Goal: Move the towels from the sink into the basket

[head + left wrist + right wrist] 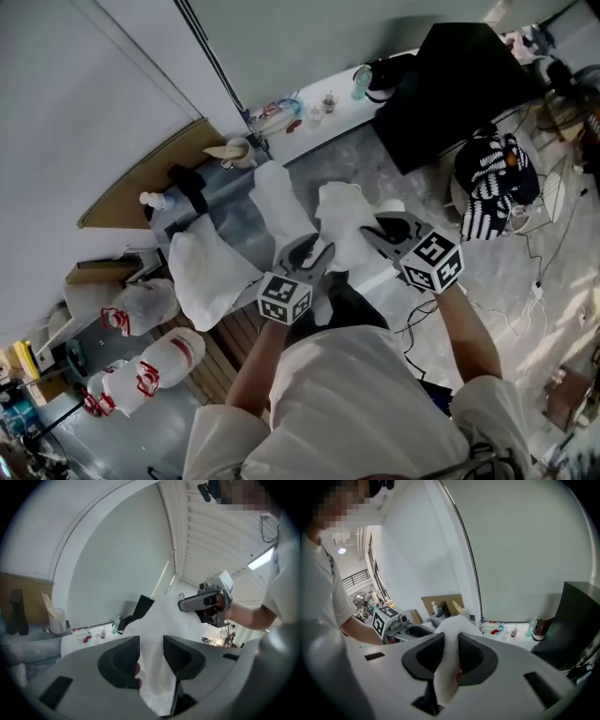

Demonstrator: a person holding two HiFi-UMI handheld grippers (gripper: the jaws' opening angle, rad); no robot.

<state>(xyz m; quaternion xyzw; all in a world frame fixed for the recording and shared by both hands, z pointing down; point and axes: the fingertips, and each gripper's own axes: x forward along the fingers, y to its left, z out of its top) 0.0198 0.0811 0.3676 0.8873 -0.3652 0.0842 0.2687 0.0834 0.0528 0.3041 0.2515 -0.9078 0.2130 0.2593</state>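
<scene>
Both grippers hold one white towel (345,217) in the air between them, in front of the person's body. In the head view the left gripper (314,251) grips its left end and the right gripper (372,230) its right end. The left gripper view shows the towel (159,616) pinched between the left gripper's (151,656) pads, with the right gripper (206,603) beyond. In the right gripper view the towel (451,630) bunches between the right gripper's (451,654) pads. Two more white towels (208,267) (281,199) hang over the grey sink (230,216). A black-and-white woven basket (495,176) stands at the right.
On the sink's edge stand a black tap (187,183), a soap bottle (150,200) and a cup with a brush (234,150). White bags with red print (150,367) lie at the lower left. A black box (450,75) sits at the back right. Cables (544,253) run over the floor at the right.
</scene>
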